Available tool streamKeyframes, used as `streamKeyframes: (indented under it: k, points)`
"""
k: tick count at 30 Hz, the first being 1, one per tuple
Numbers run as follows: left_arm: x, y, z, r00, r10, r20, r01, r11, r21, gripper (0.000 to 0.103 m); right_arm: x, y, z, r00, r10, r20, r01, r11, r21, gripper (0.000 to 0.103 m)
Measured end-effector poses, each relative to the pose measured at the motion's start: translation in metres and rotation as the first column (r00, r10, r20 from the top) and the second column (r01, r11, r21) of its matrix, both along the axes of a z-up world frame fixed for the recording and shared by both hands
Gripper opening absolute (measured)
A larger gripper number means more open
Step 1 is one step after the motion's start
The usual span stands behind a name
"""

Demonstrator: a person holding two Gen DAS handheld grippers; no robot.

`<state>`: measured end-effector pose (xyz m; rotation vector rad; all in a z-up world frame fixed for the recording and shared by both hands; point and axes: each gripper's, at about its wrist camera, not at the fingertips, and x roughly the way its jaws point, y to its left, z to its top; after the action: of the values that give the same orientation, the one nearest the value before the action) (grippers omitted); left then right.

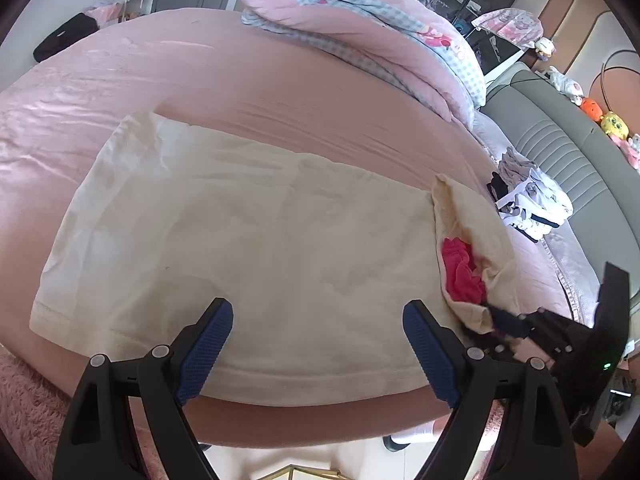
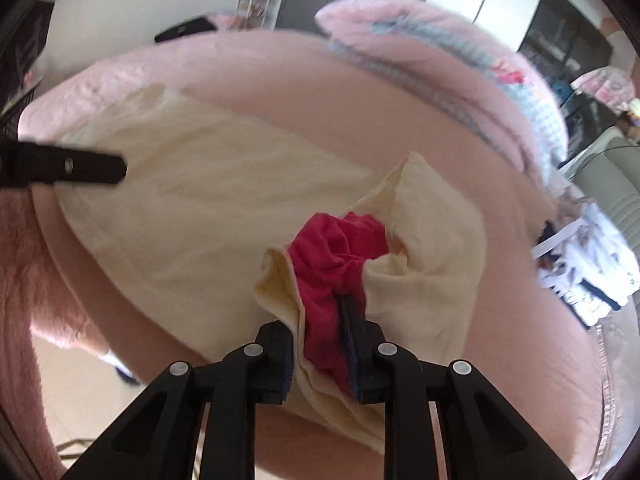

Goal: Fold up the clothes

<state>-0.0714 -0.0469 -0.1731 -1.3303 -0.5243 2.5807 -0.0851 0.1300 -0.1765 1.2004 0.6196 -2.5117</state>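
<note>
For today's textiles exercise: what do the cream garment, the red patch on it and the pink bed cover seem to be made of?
Cream garment: soft matte knit, probably cotton; stitched hem, fine creases.
Red patch: thin matte fabric, bunched; fibre unclear.
Pink bed cover: smooth, faintly shiny woven sheet, judging by its sheen.

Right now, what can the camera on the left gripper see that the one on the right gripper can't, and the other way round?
Only the left view shows the left gripper with its blue pads wide open above the near hem of the cream garment, plus the row of plush toys on the grey headboard.

Only the right view shows, close up, the right gripper shut on a bunched cream fold with its red fabric.

Both show the pink bed, the rolled pink quilt and the small pile of white and dark clothes.
</note>
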Motion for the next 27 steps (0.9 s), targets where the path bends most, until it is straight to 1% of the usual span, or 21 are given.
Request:
streamKeyframes:
  k: [1,2,3,4,5,6,7,8,9,10,11,12,13,15,18,20,21,22,23,24,27]
  points:
    - [0.0,0.0,-0.001,1.0,-0.007,0.003,0.007,1.0,0.015,0.087,0.001,0.001,-0.003,1.0,0.004,0.021,-0.004,1.0,-0.002,0.023]
    - [0.001,0.001,-0.001,1.0,-0.018,0.004,0.018,0.999,0.033,0.087,0.005,0.007,0.005,1.0,0.009,0.021,-0.008,0.999,-0.041,0.028]
    - [0.0,0.003,-0.001,0.999,-0.031,0.007,0.031,0.998,0.057,0.087,0.009,0.014,0.014,1.0,0.013,0.02,-0.012,0.997,-0.08,0.03]
    - [-0.001,0.004,-0.001,0.999,-0.045,0.009,0.044,0.996,0.083,0.087,0.014,0.021,0.023,1.0,0.018,0.02,-0.015,0.992,-0.127,0.032]
    - [-0.004,0.007,-0.001,0.998,-0.058,0.011,0.056,0.992,0.109,0.087,0.019,0.032,0.037,1.0,0.022,0.017,-0.018,0.979,-0.204,0.036]
    - [-0.008,0.011,0.001,0.997,-0.071,0.013,0.068,0.989,0.135,0.087,0.025,0.045,0.05,1.0,0.016,0.004,-0.015,0.962,-0.272,0.041]
    - [-0.014,0.017,0.003,0.996,-0.087,0.007,0.084,0.984,0.156,0.087,0.031,0.058,0.063,1.0,0.01,-0.01,-0.012,0.941,-0.339,0.053]
    - [-0.021,0.023,0.007,0.994,-0.11,-0.004,0.109,0.979,0.172,0.087,0.037,0.071,0.076,1.0,0.002,-0.022,-0.011,0.915,-0.404,0.058]
    - [-0.029,0.032,0.01,0.99,-0.139,-0.012,0.139,0.973,0.185,0.087,0.042,0.085,0.087,0.999,-0.013,-0.032,-0.004,0.884,-0.467,0.059]
    - [-0.037,0.041,0.015,0.985,-0.171,-0.018,0.171,0.966,0.195,0.087,0.041,0.102,0.091,0.998,-0.055,-0.027,0.033,0.854,-0.518,0.059]
    - [-0.046,0.051,0.018,0.979,-0.205,-0.019,0.205,0.958,0.202,0.087,0.034,0.117,0.09,0.993,-0.117,-0.009,0.094,0.836,-0.541,0.059]
    - [-0.056,0.062,0.018,0.971,-0.239,-0.013,0.237,0.95,0.205,0.087,0.024,0.132,0.083,0.981,-0.196,0.012,0.172,0.832,-0.527,0.059]
    - [-0.065,0.075,0.016,0.964,-0.265,0.004,0.259,0.946,0.194,0.087,0.013,0.147,0.075,0.962,-0.269,0.036,0.249,0.824,-0.508,0.059]
    - [-0.084,0.101,0.009,0.952,-0.303,0.051,0.291,0.943,0.158,0.087,-0.012,0.173,0.054,0.92,-0.376,0.11,0.384,0.81,-0.444,0.059]
    - [-0.094,0.128,-0.005,0.922,-0.359,0.146,0.333,0.926,0.176,0.087,-0.022,0.201,0.035,0.888,-0.424,0.18,0.452,0.726,-0.518,0.059]
    - [-0.088,0.142,-0.011,0.915,-0.368,0.165,0.35,0.928,0.127,0.086,-0.022,0.209,0.027,0.88,-0.428,0.207,0.465,0.686,-0.559,0.059]
    - [-0.085,0.146,-0.012,0.916,-0.367,0.162,0.356,0.93,0.095,0.083,-0.021,0.211,0.023,0.877,-0.428,0.219,0.471,0.67,-0.574,0.059]
    - [-0.082,0.15,-0.011,0.918,-0.367,0.151,0.361,0.93,0.064,0.073,-0.021,0.211,0.019,0.878,-0.421,0.226,0.47,0.677,-0.566,0.059]
    - [-0.078,0.154,-0.01,0.92,-0.367,0.141,0.366,0.93,0.033,0.036,-0.021,0.209,0.017,0.879,-0.416,0.232,0.471,0.688,-0.552,0.059]
    - [-0.075,0.154,-0.007,0.923,-0.363,0.128,0.362,0.932,0.028,0.025,-0.021,0.207,0.015,0.883,-0.407,0.236,0.466,0.696,-0.546,0.059]
    - [-0.069,0.145,0.006,0.937,-0.338,0.087,0.333,0.94,0.071,0.02,-0.02,0.201,0.012,0.891,-0.381,0.246,0.453,0.719,-0.528,0.059]
